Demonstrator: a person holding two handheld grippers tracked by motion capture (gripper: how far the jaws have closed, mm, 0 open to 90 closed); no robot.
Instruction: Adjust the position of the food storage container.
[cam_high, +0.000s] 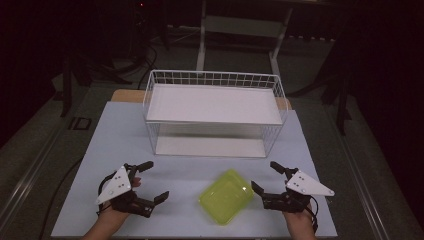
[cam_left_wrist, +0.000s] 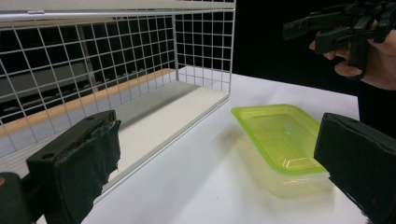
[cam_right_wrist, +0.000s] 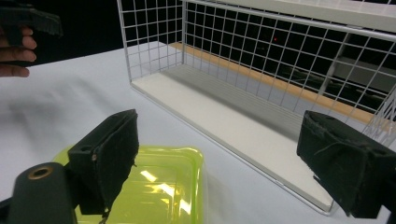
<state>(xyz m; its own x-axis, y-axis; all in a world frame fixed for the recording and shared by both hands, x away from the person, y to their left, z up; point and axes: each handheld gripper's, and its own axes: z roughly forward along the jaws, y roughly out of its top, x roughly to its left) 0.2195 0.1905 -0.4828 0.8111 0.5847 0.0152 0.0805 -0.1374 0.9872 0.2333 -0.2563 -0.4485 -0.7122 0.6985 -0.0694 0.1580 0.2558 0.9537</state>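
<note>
- The green box (cam_high: 226, 196), a shallow see-through plastic tub with its lid on, lies flat on the white bench (cam_high: 115, 145) near the front edge, between the two hands and closer to the right one.
- It looks light and thin-walled, likely to flex if squeezed across the middle, and its glossy skin may slip. I judge the stiffest, safest hold is on the raised rim at a short side or corner, with the pads biting over the lip.
- The right tongs (cam_high: 266, 179) hover just beside the box's right end, jaws wide apart and empty, pointing inward and slightly down.
- The left tongs (cam_high: 153, 180) hang farther off to the box's left, jaws also spread with nothing between them, hand low at the bench's front.
- Beyond stands the wire basket (cam_high: 215, 79), on its side, open mouth facing the box, well apart from it.
</note>
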